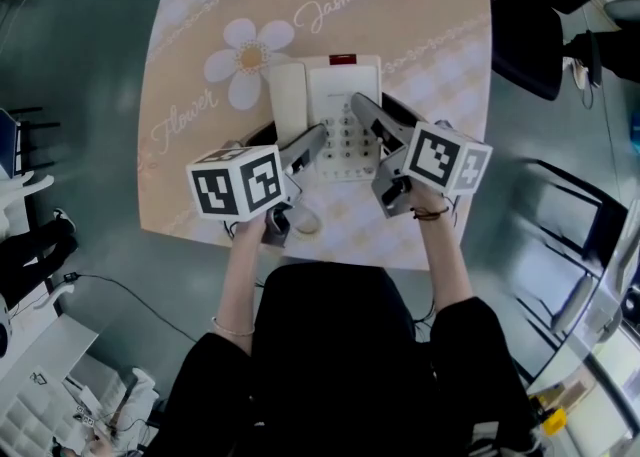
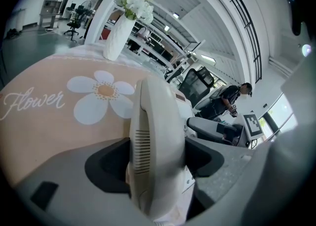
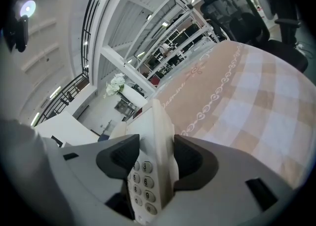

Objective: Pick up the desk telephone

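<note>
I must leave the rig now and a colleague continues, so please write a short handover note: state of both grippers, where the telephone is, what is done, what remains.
Left gripper: fingers closed on the handset, which lies in its cradle on the left of the desk telephone.
Right gripper: fingers closed on the telephone's right edge, beside the keypad.
Telephone: seems to rest on the table; no lift is visible.
Done: both grips set.
Left: probably raise both grippers together and level, so the handset does not slip off.
</note>
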Tool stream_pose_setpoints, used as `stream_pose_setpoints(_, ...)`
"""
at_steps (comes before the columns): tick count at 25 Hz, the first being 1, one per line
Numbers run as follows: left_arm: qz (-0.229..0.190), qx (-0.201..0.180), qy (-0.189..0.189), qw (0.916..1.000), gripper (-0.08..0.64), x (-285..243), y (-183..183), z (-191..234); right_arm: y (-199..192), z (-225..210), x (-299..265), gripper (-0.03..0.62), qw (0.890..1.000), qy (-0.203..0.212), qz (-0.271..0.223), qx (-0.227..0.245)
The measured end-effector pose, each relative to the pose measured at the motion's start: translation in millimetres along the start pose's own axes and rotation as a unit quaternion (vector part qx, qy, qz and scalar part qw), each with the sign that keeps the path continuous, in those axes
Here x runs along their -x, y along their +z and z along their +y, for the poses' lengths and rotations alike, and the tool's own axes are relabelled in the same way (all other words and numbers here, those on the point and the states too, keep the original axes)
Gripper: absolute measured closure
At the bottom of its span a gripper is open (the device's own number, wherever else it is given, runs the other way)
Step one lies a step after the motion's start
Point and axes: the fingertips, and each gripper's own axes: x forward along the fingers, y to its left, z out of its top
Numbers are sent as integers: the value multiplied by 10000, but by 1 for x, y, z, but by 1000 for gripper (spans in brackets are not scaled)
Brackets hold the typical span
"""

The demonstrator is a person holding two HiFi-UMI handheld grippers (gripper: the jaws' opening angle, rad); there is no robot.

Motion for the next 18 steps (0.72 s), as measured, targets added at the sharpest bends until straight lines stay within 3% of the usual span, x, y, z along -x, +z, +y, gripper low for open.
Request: stream_pose_setpoints(18, -292, -239, -11, 9993, 235, 41, 10, -26, 11, 40, 29, 387, 9994, 171, -230, 182)
